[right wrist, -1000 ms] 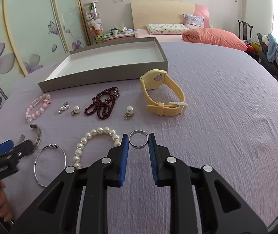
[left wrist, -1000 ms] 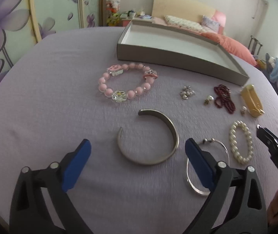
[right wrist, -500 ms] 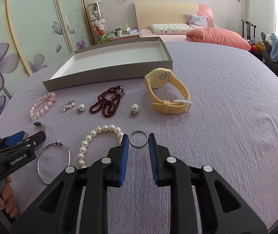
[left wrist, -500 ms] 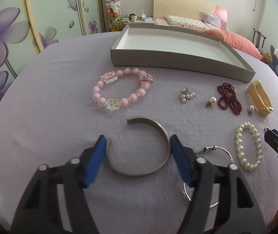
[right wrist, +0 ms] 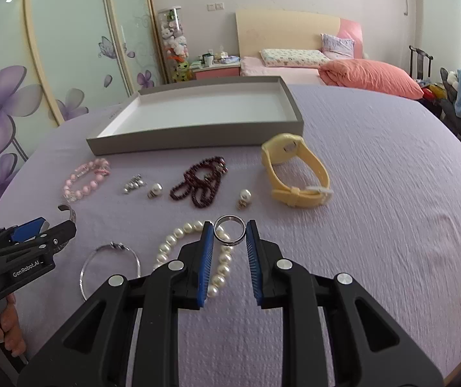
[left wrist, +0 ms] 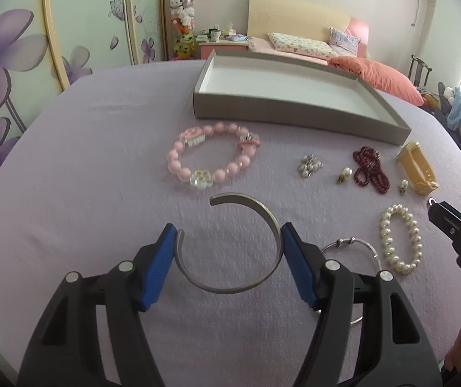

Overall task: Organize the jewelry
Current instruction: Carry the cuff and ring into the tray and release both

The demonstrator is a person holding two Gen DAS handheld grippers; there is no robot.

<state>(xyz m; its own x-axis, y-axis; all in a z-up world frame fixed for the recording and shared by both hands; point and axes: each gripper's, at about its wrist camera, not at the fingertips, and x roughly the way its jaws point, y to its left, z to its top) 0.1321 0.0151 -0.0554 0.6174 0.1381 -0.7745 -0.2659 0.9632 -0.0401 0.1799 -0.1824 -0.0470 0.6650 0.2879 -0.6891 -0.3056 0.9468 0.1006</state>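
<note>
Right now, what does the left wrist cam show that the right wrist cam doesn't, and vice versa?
Left wrist only: the whole silver cuff clamped between the left gripper pads, which have just been closing onto it.
Right wrist only: the steel ring held in the right gripper, and the yellow watch seen in full.
Both: grey tray, pink bead bracelet, pearl bracelet, dark red beads, thin bangle.

Two wrist fisheyes, close, angled down over purple-covered surface, perhaps a counter (left wrist: 69,193); both face the bed (right wrist: 327,61), sharing grey tray (left wrist: 295,114).
</note>
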